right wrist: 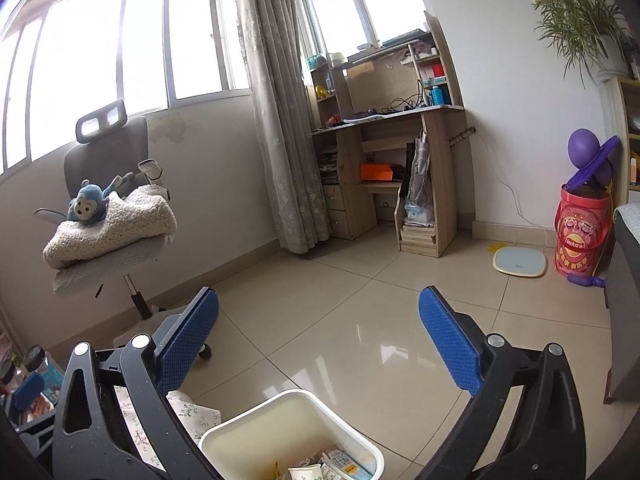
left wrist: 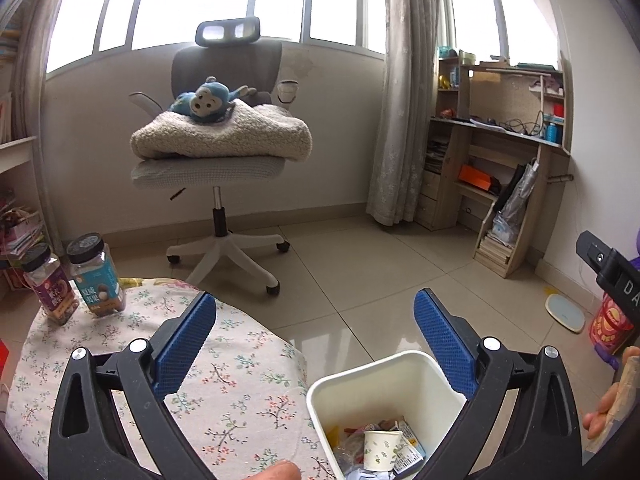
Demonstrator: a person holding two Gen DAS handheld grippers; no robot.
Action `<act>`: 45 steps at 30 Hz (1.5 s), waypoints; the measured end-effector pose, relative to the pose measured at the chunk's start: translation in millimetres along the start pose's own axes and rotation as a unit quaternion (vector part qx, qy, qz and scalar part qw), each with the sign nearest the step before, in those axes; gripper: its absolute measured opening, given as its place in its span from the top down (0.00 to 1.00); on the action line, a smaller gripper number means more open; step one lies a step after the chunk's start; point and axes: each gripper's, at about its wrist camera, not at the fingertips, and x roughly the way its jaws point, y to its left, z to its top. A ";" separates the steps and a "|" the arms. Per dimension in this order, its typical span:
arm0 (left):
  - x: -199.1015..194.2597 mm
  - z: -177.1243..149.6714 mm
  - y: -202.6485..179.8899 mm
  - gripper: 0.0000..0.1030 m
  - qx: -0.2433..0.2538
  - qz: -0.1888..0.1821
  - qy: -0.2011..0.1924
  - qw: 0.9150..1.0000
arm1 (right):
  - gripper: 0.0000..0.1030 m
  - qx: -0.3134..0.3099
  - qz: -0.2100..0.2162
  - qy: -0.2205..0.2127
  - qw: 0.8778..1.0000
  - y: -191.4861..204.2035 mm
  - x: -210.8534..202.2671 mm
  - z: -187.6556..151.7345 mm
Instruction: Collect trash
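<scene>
A white trash bin (left wrist: pixel 340 384) stands on the floor beside a table with a floral cloth (left wrist: pixel 224 392). Inside it lie a floral paper cup (left wrist: pixel 380 450) and several wrappers (left wrist: pixel 404 432). My left gripper (left wrist: pixel 316 312) hangs open above the bin and the table's edge, nothing between its blue pads. The right wrist view shows the same bin (right wrist: pixel 248 428) low in the frame, with the cup (right wrist: pixel 306 473) and wrappers (right wrist: pixel 340 460) in it. My right gripper (right wrist: pixel 320 306) is open over the bin and holds nothing.
Two snack jars (left wrist: pixel 96 276) stand on the table's far left. A swivel chair (left wrist: pixel 218 168) carrying a blanket and a blue plush monkey is ahead. A desk with shelves (right wrist: pixel 384 168), a floor scale (right wrist: pixel 519 262) and a red bucket (right wrist: pixel 582 236) line the right wall.
</scene>
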 end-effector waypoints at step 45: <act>-56.7 9.3 177.8 0.06 -0.084 0.148 0.032 0.985 | 0.07 -0.110 0.146 0.045 0.982 178.0 -55.6 -38.3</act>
